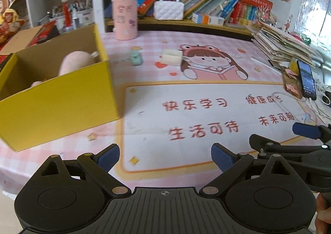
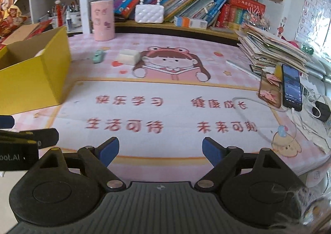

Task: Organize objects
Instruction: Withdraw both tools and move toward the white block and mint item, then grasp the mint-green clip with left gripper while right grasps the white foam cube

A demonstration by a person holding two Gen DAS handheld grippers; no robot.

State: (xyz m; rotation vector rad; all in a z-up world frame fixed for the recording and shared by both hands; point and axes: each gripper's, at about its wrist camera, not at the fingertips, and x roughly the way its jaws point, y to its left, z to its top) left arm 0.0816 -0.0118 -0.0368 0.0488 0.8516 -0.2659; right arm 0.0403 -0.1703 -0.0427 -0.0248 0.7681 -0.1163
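A yellow cardboard box (image 1: 60,97) stands open at the left of the desk, with a pink plush toy (image 1: 77,62) lying inside it. Farther back on the pink desk mat (image 1: 186,110) sit a small mint-green toy car (image 1: 136,58) and a cream block-shaped holder (image 1: 171,57). The same box (image 2: 35,81), car (image 2: 98,56) and cream holder (image 2: 129,57) show in the right wrist view. My left gripper (image 1: 165,157) hangs open over the mat's front, nothing between its fingers. My right gripper (image 2: 160,151) is open and empty too, just to its right.
A pink cylinder tin (image 1: 125,17) and a white quilted purse (image 1: 168,9) stand by the bookshelf at the back. A pile of papers (image 1: 283,45), two propped phones (image 1: 306,79) and cables crowd the right edge. Pen cups (image 1: 68,14) stand behind the box.
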